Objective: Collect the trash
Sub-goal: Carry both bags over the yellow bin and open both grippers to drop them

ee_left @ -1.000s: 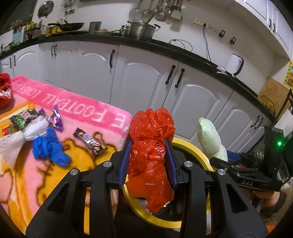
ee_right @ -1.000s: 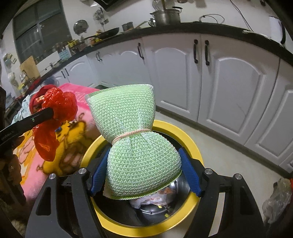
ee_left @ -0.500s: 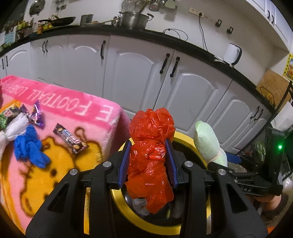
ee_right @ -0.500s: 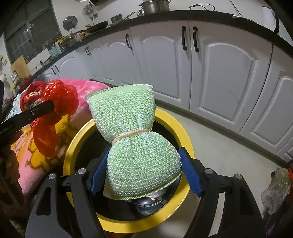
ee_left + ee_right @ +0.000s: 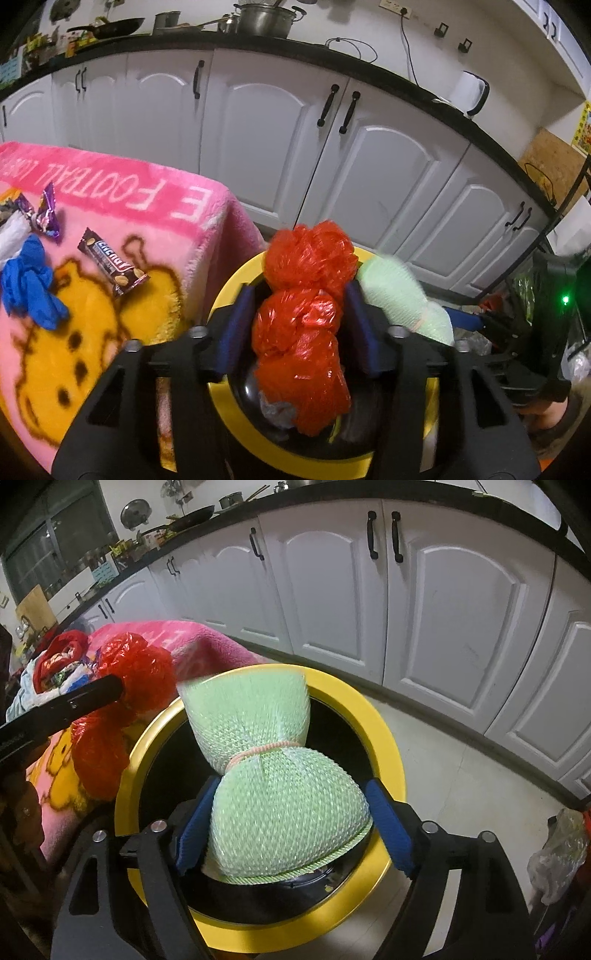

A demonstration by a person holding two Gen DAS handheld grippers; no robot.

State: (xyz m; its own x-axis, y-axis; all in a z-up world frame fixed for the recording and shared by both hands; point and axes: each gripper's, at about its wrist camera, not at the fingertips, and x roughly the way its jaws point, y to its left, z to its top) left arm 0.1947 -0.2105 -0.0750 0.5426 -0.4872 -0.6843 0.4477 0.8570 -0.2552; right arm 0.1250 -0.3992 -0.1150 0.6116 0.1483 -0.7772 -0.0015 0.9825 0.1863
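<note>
A crumpled red plastic bag (image 5: 303,332) hangs between the blue pads of my left gripper (image 5: 301,328), whose jaws stand wide with gaps on both sides of it, over the yellow-rimmed trash bin (image 5: 236,291). A green mesh pouch (image 5: 280,790) tied with a pink band sits between the wide-spread pads of my right gripper (image 5: 291,827), blurred, over the same bin (image 5: 384,746). The pouch also shows in the left wrist view (image 5: 399,299), and the red bag in the right wrist view (image 5: 122,709). Pale trash lies in the bin's black inside.
A pink blanket-covered table (image 5: 110,295) left of the bin holds a chocolate bar (image 5: 110,266), a blue glove (image 5: 29,288), a purple wrapper (image 5: 46,214) and white plastic. White kitchen cabinets (image 5: 295,147) stand behind. A plastic bag (image 5: 554,856) lies on the floor at right.
Both grippers moved further over the bin. Their jaws have spread apart, and the red bag and the green pouch are sinking toward the bin, the pouch blurred by motion.
</note>
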